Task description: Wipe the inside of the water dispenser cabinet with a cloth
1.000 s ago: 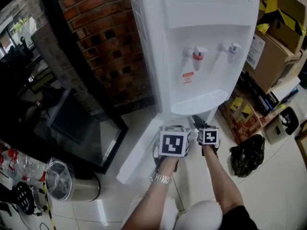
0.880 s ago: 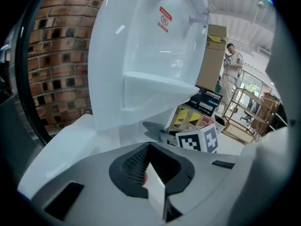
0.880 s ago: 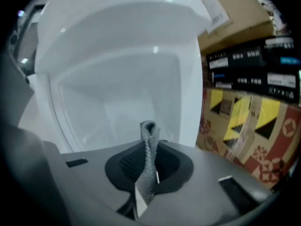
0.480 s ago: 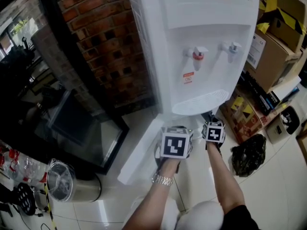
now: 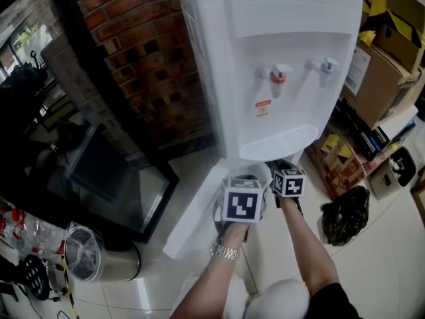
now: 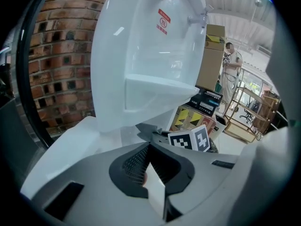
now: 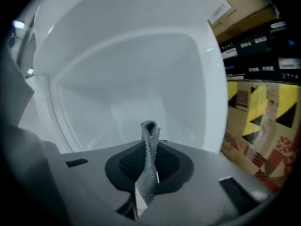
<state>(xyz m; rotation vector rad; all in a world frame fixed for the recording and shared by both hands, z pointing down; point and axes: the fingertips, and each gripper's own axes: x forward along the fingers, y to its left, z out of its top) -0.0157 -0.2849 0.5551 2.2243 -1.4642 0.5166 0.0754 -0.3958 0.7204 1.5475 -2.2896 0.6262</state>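
The left hand-held gripper [image 6: 155, 182] has its jaws pressed together with nothing between them. Beside it, the right hand-held gripper [image 7: 146, 178] pinches a grey cloth [image 7: 150, 135], which stands upright before the white cabinet [image 7: 141, 79] hollow under the water dispenser [image 5: 285, 58].

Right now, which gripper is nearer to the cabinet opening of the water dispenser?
Right. The right gripper, shut on the cloth, is at the cabinet opening, below the drip tray. The left gripper sits further back, beside the open door.
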